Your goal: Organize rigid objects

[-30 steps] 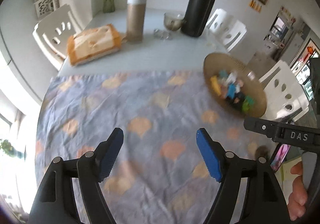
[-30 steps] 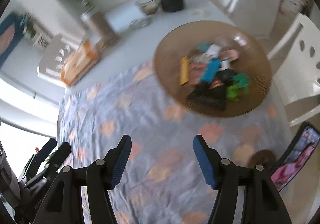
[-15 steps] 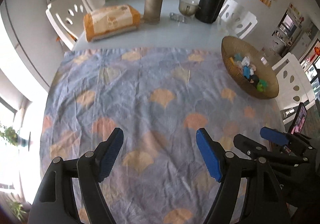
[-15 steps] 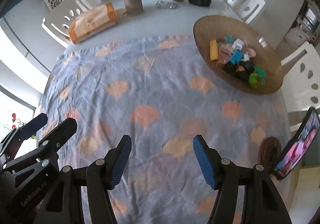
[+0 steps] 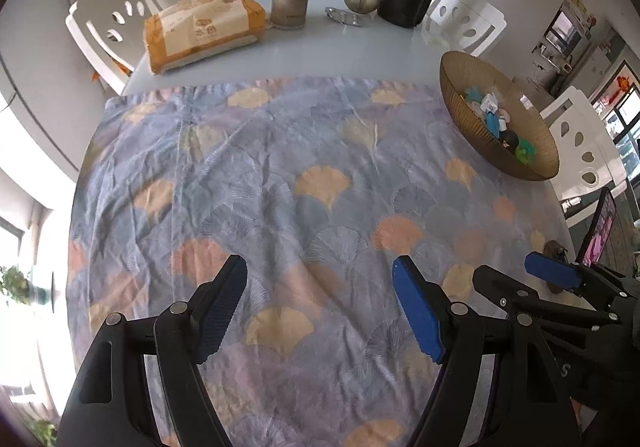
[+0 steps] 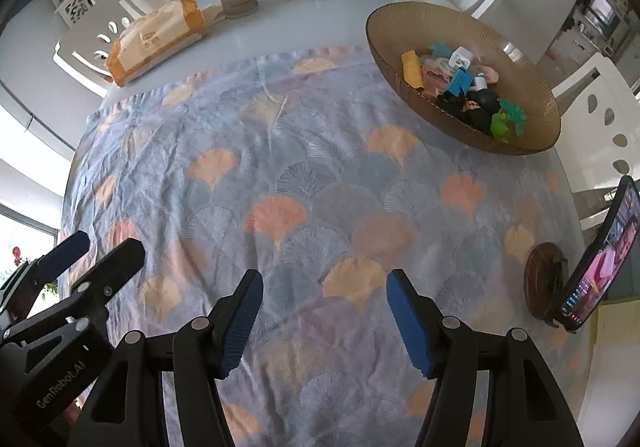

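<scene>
Blue-padded jaws of the left gripper [image 5: 320,307] and right gripper [image 6: 324,319] are held wide open, empty, above the cloth [image 6: 320,183]. Toys [image 6: 464,87] are piled in the bowl [image 6: 532,103] at the table's far right.

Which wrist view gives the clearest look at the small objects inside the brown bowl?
The right wrist view: the brown bowl sits nearer and more open to the camera, so the small objects separate by color. In the left wrist view the bowl lies far right, its near wall hiding part of the pile.
</scene>
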### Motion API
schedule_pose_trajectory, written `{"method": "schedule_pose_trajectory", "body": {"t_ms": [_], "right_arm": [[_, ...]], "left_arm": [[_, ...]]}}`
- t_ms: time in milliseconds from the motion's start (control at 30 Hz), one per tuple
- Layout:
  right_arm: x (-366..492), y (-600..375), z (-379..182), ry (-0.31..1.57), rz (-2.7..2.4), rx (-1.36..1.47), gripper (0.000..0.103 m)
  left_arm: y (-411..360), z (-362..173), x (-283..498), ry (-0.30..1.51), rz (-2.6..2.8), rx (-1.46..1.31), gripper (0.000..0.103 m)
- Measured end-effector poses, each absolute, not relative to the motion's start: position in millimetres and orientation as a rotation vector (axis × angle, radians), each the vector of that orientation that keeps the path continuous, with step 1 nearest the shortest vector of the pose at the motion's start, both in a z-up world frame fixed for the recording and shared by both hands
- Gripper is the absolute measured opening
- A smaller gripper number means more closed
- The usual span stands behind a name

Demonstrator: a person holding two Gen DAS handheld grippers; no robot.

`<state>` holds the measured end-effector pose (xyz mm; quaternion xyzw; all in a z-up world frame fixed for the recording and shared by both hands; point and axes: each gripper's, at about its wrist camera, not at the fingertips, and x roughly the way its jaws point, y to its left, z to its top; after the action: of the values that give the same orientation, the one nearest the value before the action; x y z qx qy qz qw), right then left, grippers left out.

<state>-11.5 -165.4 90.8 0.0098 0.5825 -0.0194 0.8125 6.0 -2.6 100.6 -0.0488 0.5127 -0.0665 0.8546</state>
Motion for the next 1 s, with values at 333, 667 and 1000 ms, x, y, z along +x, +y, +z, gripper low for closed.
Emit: {"method": "schedule_pose_trajectory", "body": {"t_ms": [333,667,1000], "right_arm": [[-2,-163,84,1.276,-0.058,0.031,0.063],[8,-158,73,1.315,-0.043,0.04,0.063],[13,-156,64,1.358,-0.019,0.075,0.063]], "left_arm": [[0,95,20,1.096,-0.157,-0.089,0.074],[5,84,28,1.13,-0.146,-0.09,0.074],[8,78,30,1.154,-0.132,-0.095,0.074]]}}
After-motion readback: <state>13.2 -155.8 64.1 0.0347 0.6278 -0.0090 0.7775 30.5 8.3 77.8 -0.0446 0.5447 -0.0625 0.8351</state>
